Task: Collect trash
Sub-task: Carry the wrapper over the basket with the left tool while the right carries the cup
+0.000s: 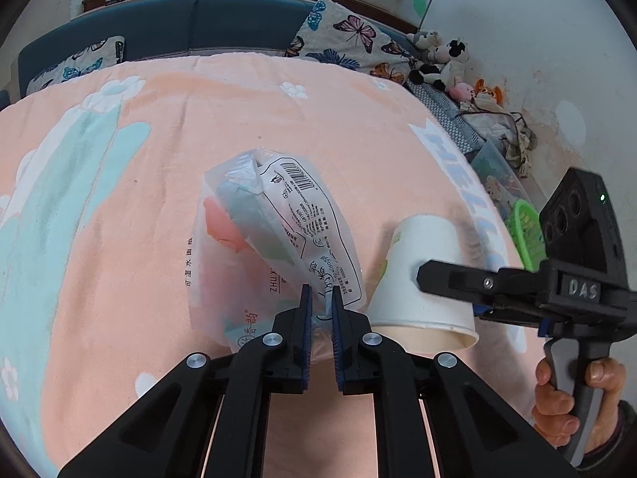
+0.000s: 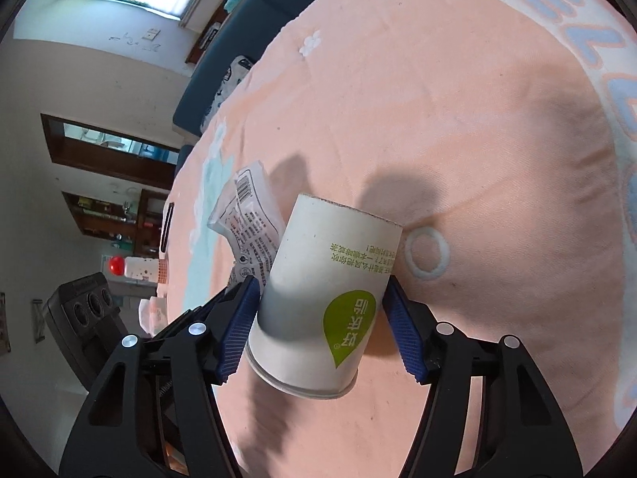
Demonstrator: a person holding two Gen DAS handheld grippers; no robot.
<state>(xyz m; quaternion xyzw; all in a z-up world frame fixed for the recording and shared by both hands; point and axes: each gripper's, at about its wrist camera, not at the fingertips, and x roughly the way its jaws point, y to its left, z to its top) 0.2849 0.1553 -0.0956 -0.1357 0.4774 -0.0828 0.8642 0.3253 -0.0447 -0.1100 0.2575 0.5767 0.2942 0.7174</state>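
Pinching the printed plastic wrapper bag [image 1: 274, 247] w/ blue pads nearly together, left gripper [image 1: 320, 298] is holding it over the peach blanket [image 1: 199, 119]. Right gripper [image 2: 322, 310] is clamping a paper cup [image 2: 318, 298] (base pointing away), just beside the bag.

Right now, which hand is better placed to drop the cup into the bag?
Right. The right gripper already has its fingers around the cup, just beside the bag. The left gripper is busy pinching the bag's near edge, so it should keep hold of that.
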